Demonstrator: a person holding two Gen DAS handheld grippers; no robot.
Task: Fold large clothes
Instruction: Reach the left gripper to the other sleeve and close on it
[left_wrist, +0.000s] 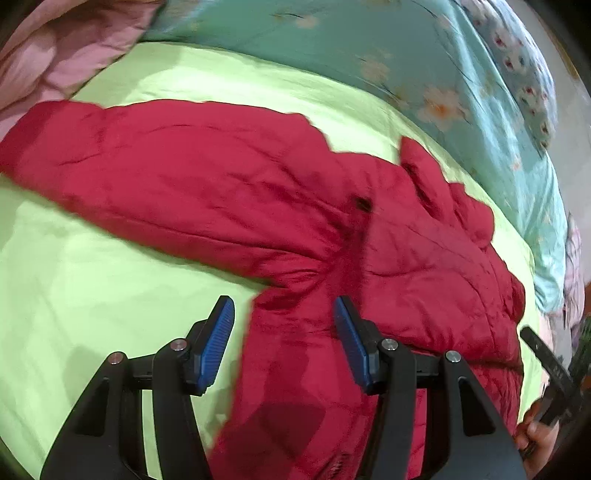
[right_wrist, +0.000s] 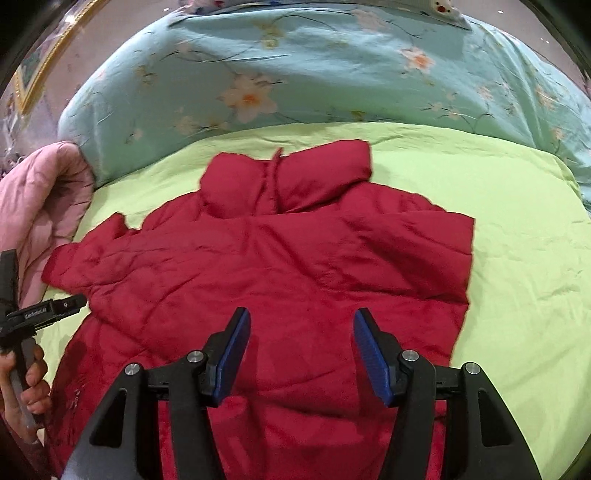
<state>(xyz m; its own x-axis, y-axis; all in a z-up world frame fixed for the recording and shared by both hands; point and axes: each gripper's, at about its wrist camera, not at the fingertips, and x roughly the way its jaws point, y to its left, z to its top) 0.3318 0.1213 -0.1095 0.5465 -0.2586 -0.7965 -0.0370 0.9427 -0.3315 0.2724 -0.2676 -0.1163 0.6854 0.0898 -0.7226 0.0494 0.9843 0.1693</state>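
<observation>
A red padded jacket (right_wrist: 280, 266) lies spread on a light green sheet (right_wrist: 517, 236), hood at the far end. In the left wrist view the jacket (left_wrist: 388, 258) has one sleeve (left_wrist: 166, 173) stretched out to the left. My left gripper (left_wrist: 283, 314) is open and empty, just above the jacket's left side below the armpit; it also shows in the right wrist view (right_wrist: 55, 308) at the jacket's left edge. My right gripper (right_wrist: 302, 325) is open and empty above the jacket's near body. The jacket's right sleeve looks folded over the body.
A teal floral quilt (right_wrist: 314, 70) lies bunched along the far side of the bed. A pink quilt (right_wrist: 40, 195) is heaped at the left. The green sheet (left_wrist: 92, 295) is bare to the jacket's left and right.
</observation>
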